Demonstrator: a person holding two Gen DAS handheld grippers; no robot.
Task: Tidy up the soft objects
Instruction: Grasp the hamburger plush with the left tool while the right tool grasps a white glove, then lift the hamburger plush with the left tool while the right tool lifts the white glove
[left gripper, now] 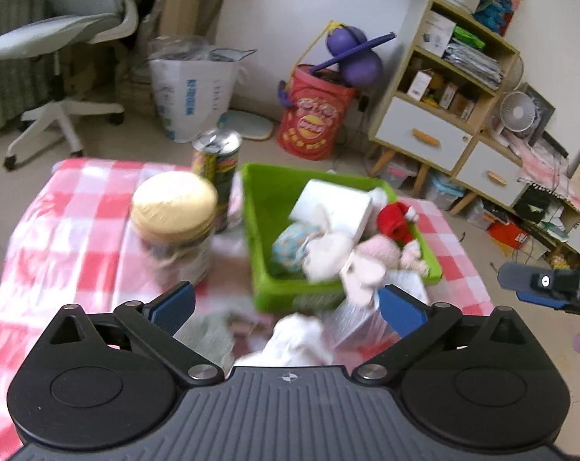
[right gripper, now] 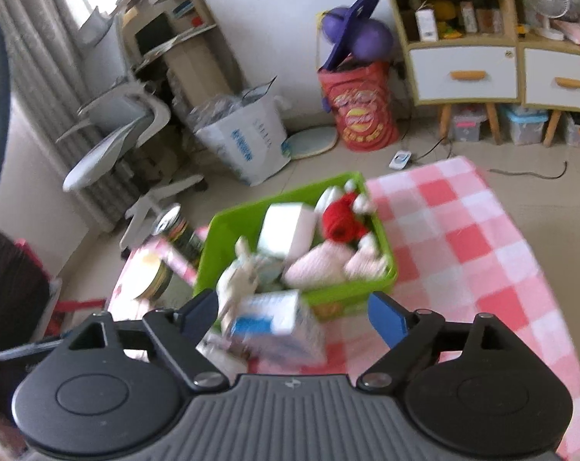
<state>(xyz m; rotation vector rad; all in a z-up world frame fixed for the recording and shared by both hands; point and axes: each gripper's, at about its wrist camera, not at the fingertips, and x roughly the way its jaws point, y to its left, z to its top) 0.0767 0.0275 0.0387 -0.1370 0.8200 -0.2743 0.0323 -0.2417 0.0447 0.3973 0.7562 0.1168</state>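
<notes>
left tongs (left gripper: 286, 303) spread wide | green bin (left gripper: 259, 207) holds soft toys | jar (left gripper: 173, 223) beside bin

The tablecloth (left gripper: 71, 238) is checked in pink, red and white. The basket (left gripper: 263, 199) is bright green, holding a red plush (left gripper: 395, 221), pale pink plush toys (left gripper: 378, 249) and a white tissue pack (left gripper: 338, 205). The jar (left gripper: 173, 226) has a cream-yellow lid. Both grippers carry blue fingertips (right gripper: 386, 313) on black linkages.

My green bin (left gripper: 267, 207) sits on the tabletop, heaped with a white block (left gripper: 338, 207), red toy (left gripper: 393, 221) and pink plush (left gripper: 378, 251).
</notes>
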